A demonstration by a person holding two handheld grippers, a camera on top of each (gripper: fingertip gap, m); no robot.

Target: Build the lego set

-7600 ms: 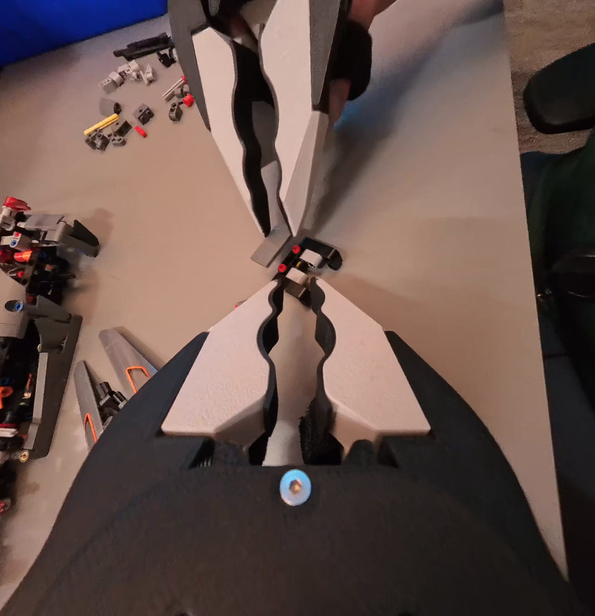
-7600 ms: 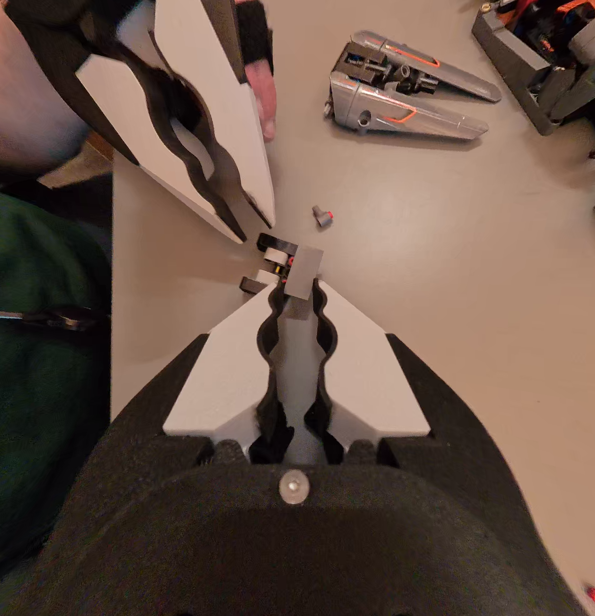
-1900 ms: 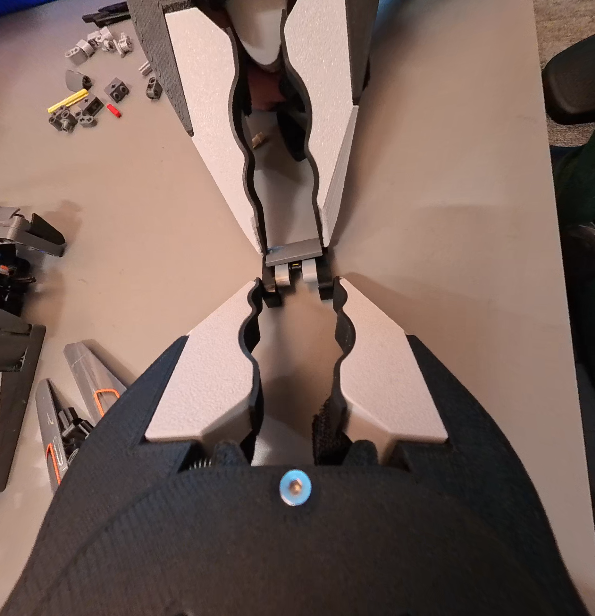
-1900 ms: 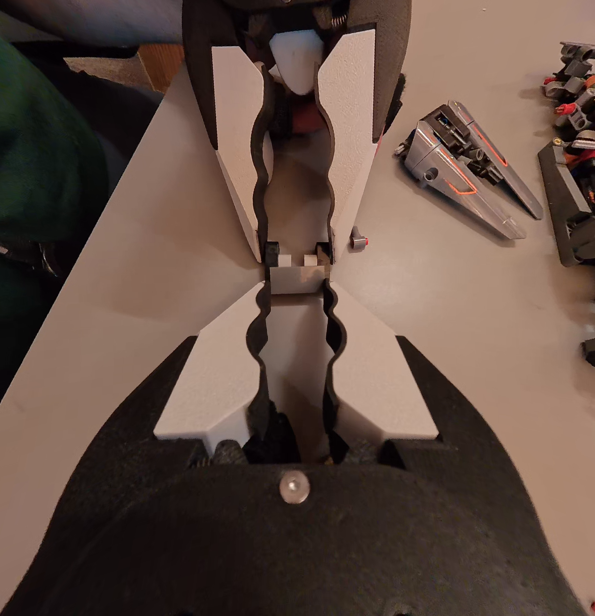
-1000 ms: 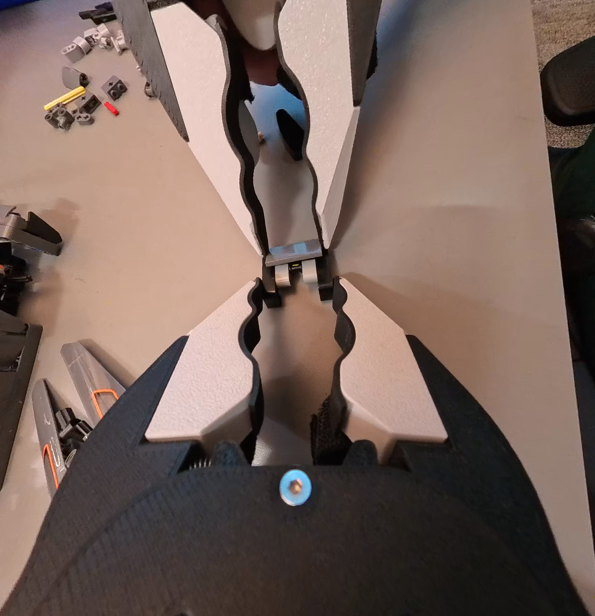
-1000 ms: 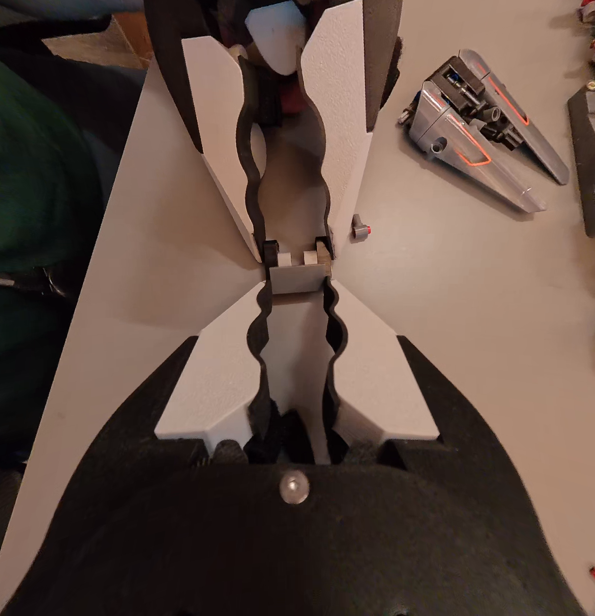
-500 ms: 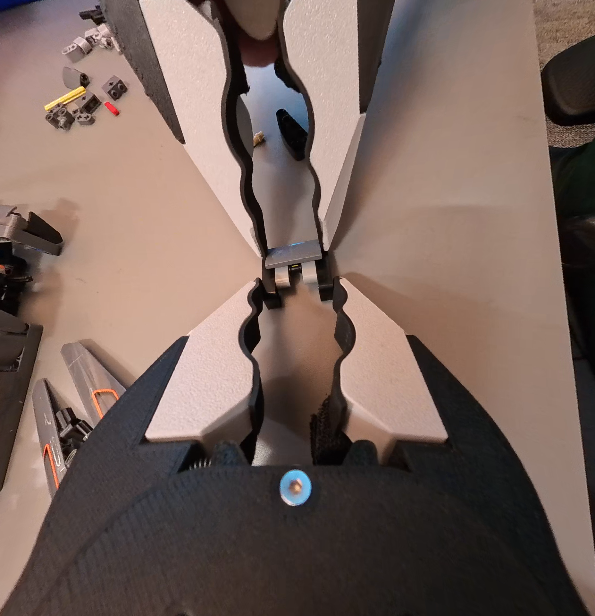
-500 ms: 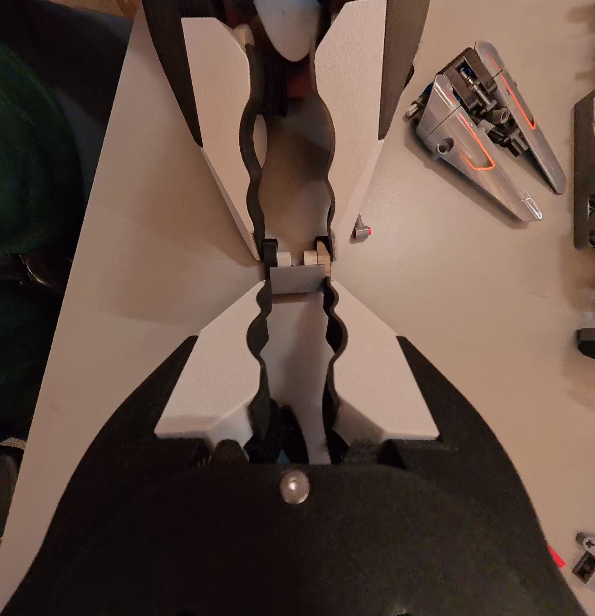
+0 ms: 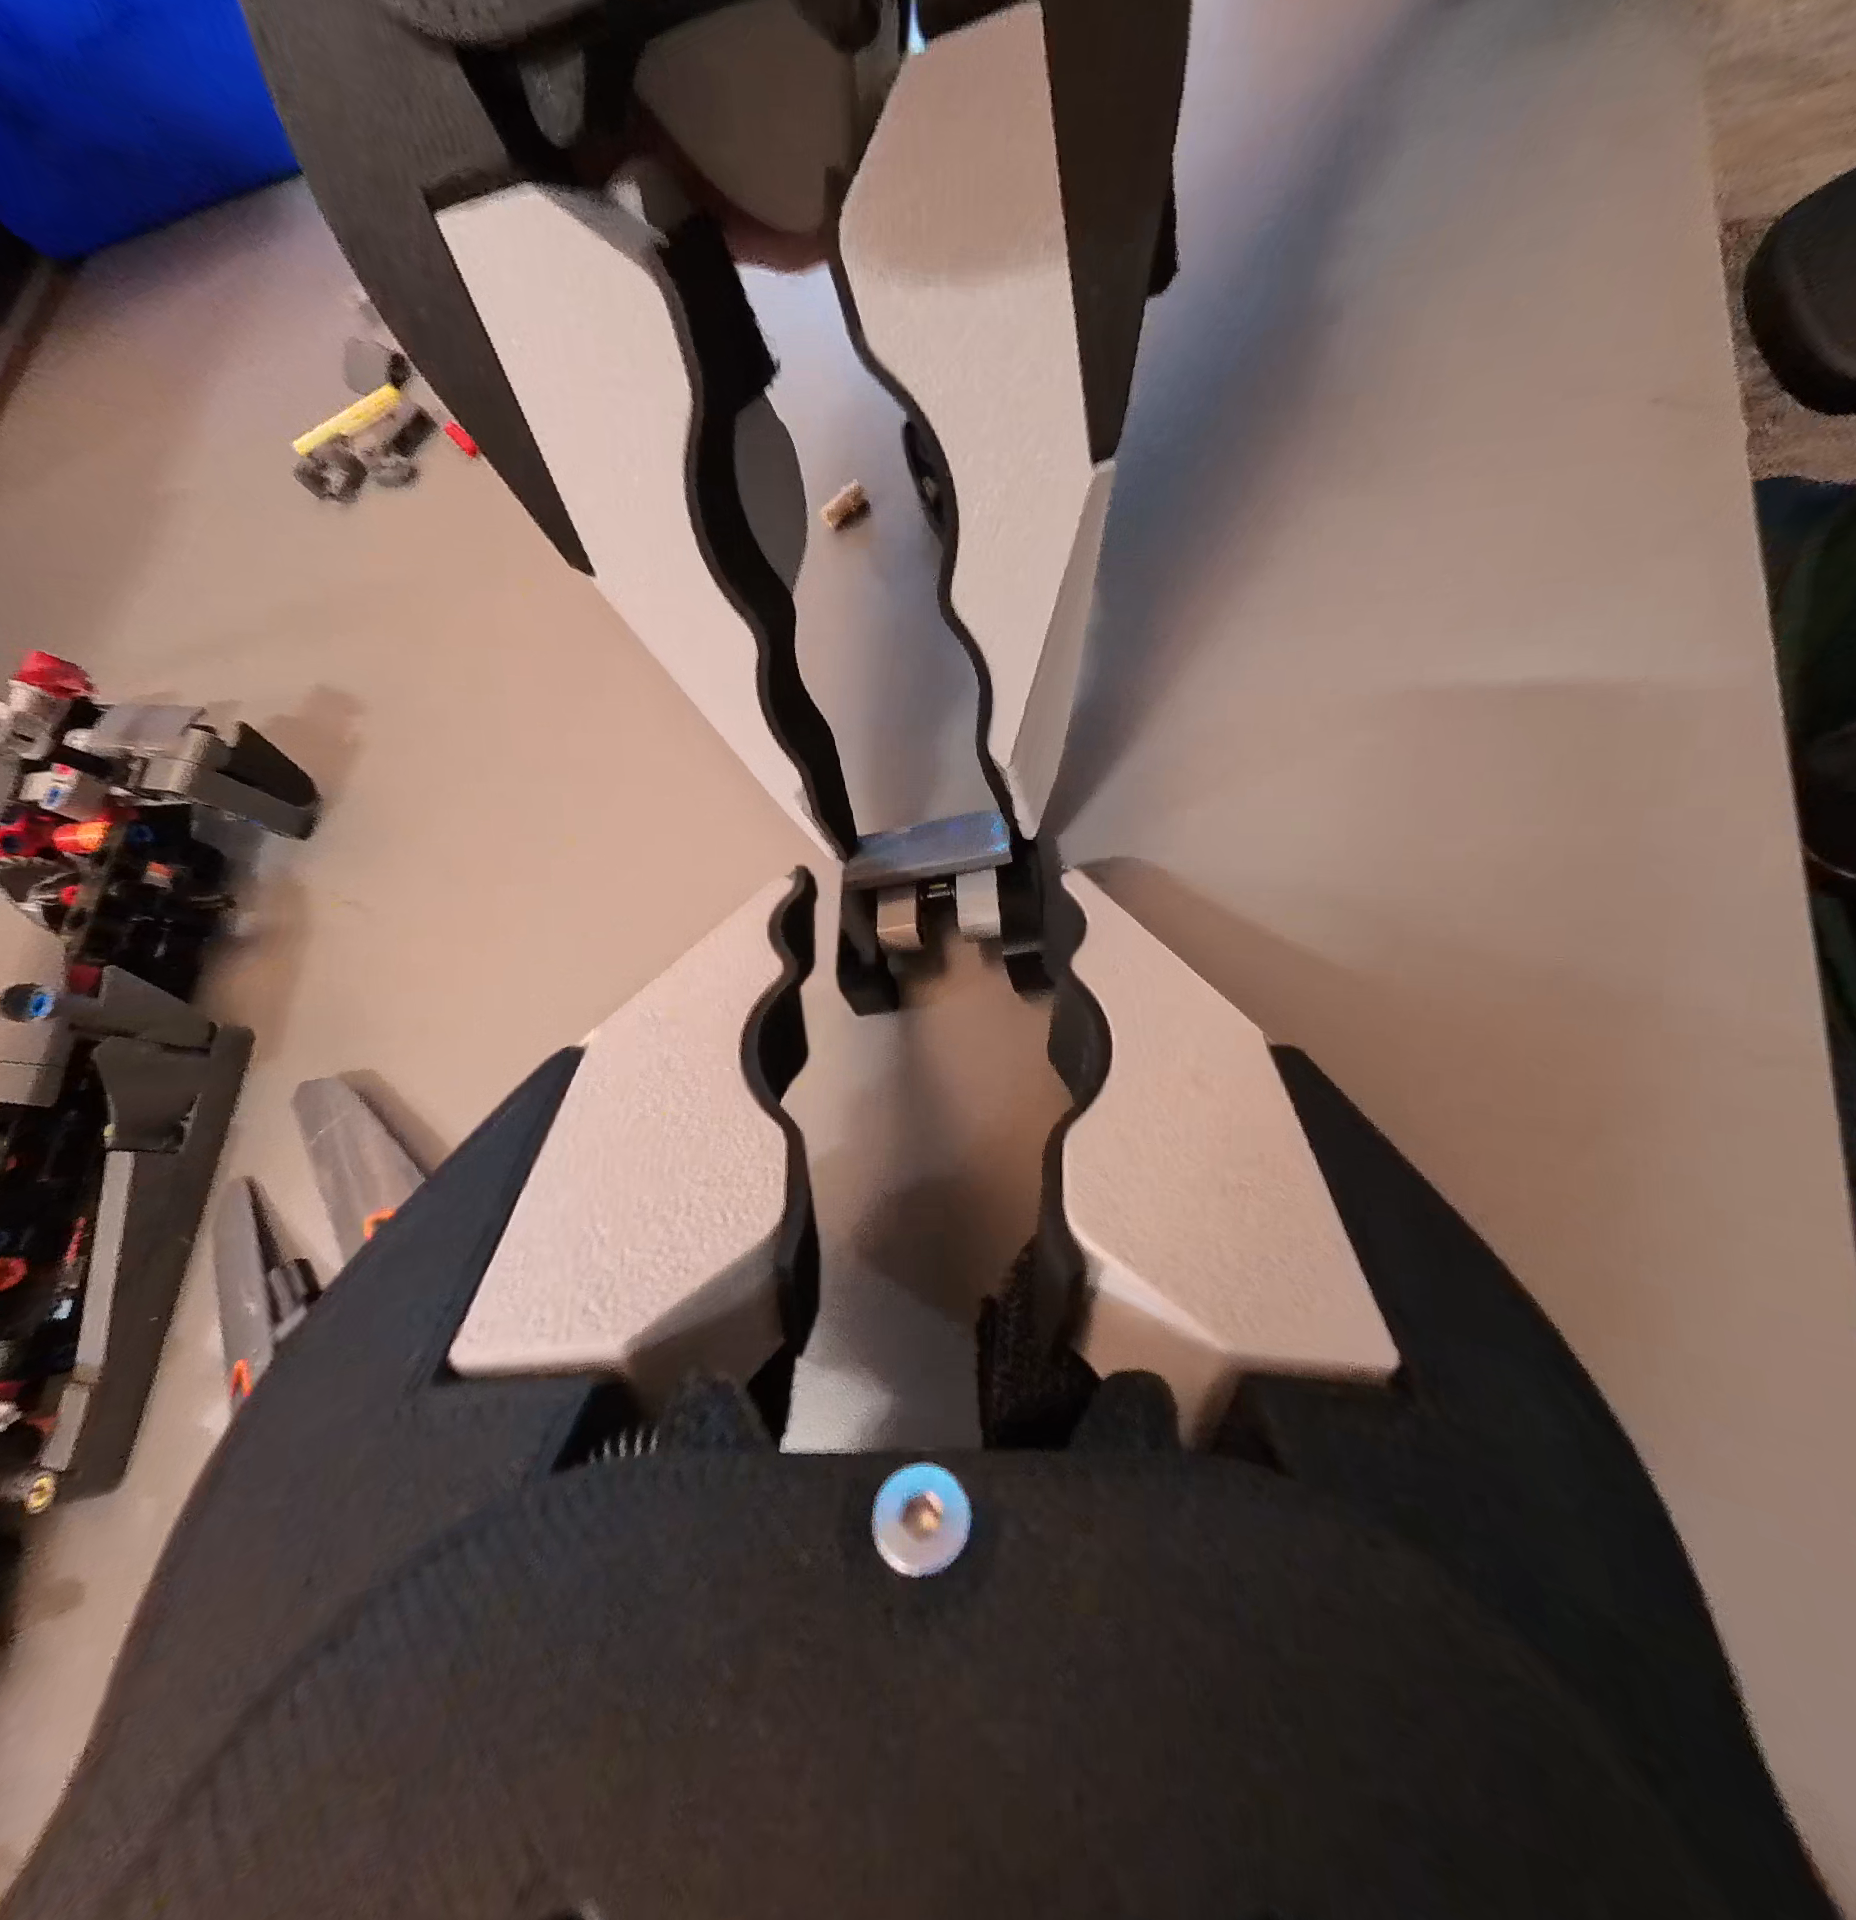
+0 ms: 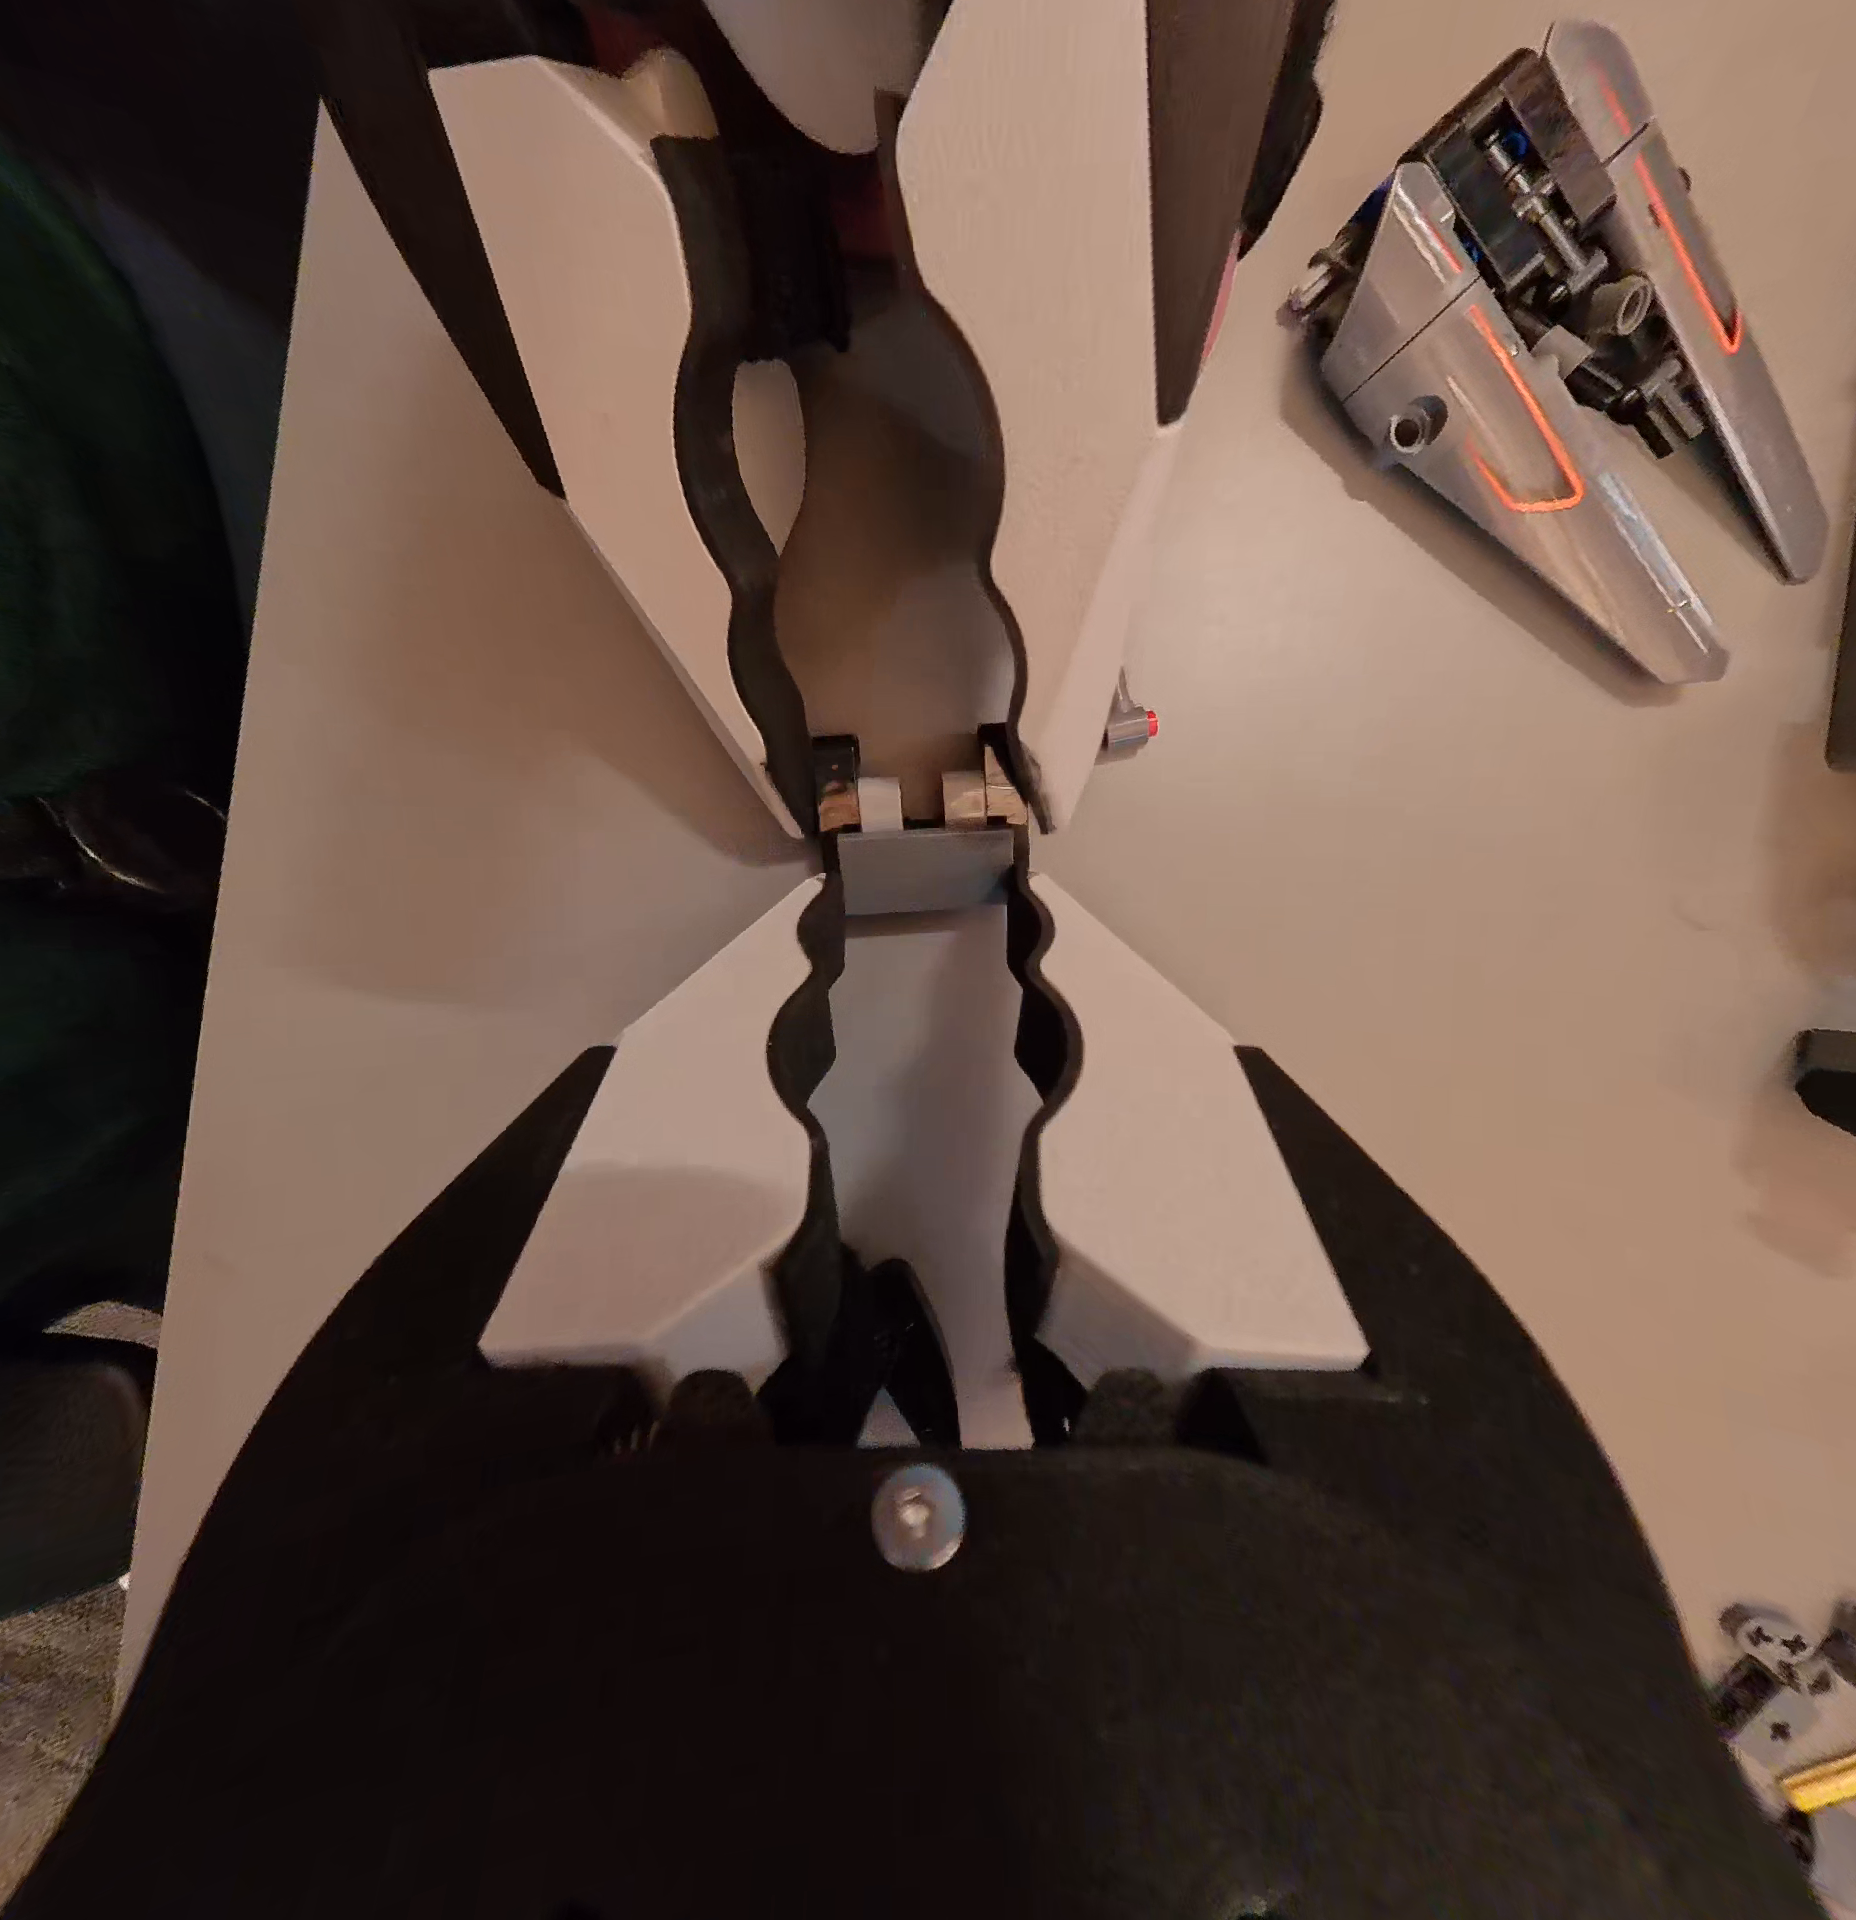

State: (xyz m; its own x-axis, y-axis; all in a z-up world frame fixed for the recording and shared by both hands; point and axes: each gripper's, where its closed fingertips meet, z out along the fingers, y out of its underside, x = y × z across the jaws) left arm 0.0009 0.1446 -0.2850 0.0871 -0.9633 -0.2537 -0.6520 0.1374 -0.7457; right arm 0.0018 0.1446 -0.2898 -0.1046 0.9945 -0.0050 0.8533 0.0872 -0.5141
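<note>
Closest to us in the left wrist view, our left gripper has its 2 fingers spread around the black-armed end of the small lego sub-assembly. There's a sliver of gap on the left side, so we honestly can't tell if it's actually gripping or just framing the piece.

Right across from it, tip to tip, our right gripper is clamped on the sub-assembly's grey plate, both fingertips pressed against its ends. The piece sits between the 2 grippers, over the beige table near its edge.

Just past the left gripper's tip lies a little grey pin with a red end. Farther out we've got the grey wedge section with orange outlines, the big half-built model and a scatter of loose parts.
</note>
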